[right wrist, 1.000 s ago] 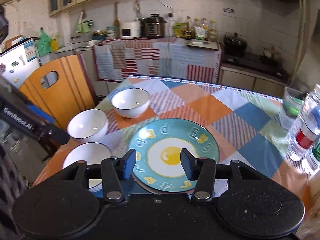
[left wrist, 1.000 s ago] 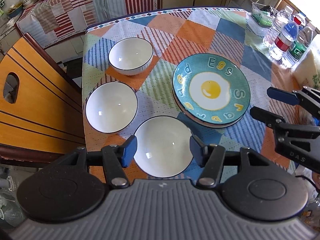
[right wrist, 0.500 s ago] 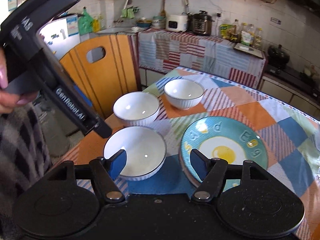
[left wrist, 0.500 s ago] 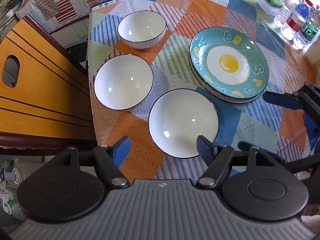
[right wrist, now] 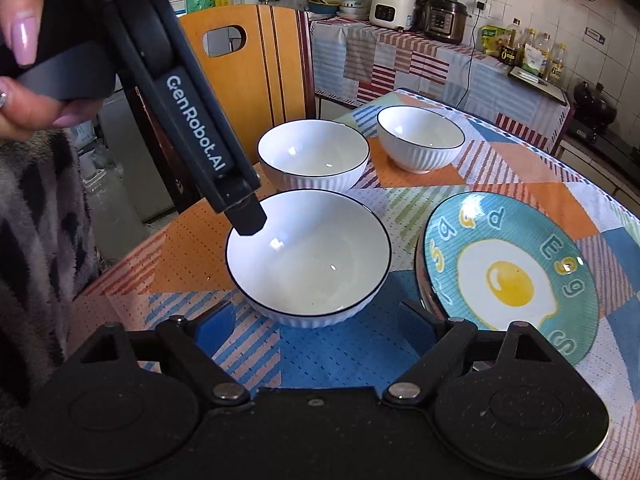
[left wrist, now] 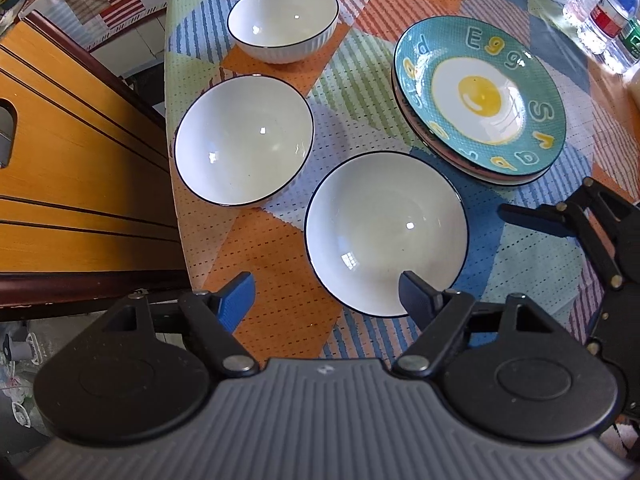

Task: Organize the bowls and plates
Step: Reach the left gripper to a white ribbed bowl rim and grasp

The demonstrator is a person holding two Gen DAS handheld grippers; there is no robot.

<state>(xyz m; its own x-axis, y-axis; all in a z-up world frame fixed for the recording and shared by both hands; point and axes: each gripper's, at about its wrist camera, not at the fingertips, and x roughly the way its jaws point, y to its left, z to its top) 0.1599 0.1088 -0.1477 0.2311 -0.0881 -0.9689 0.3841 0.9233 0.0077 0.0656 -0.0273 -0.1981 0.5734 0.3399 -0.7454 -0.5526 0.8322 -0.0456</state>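
Observation:
Three white bowls with dark rims sit on the patchwork tablecloth: a near bowl [left wrist: 386, 232] [right wrist: 308, 264], a middle bowl [left wrist: 244, 140] [right wrist: 314, 156] and a small far bowl [left wrist: 284, 20] [right wrist: 420, 138]. A teal fried-egg plate [left wrist: 480, 96] [right wrist: 508, 276] tops a stack to the right. My left gripper [left wrist: 326, 294] is open above the near bowl's front-left rim; one finger [right wrist: 244, 216] shows over that rim in the right wrist view. My right gripper [right wrist: 316, 324] is open and empty, low in front of the near bowl.
An orange wooden chair [left wrist: 68, 152] [right wrist: 260, 60] stands against the table's left edge. Water bottles [left wrist: 608, 12] stand at the far right. A counter with cookers [right wrist: 420, 12] runs behind the table. The right gripper's body [left wrist: 592, 224] shows at the left view's right edge.
Both grippers have moved down and closer to the near bowl, and their jaws have spread wider. The bowls and plate have not moved.

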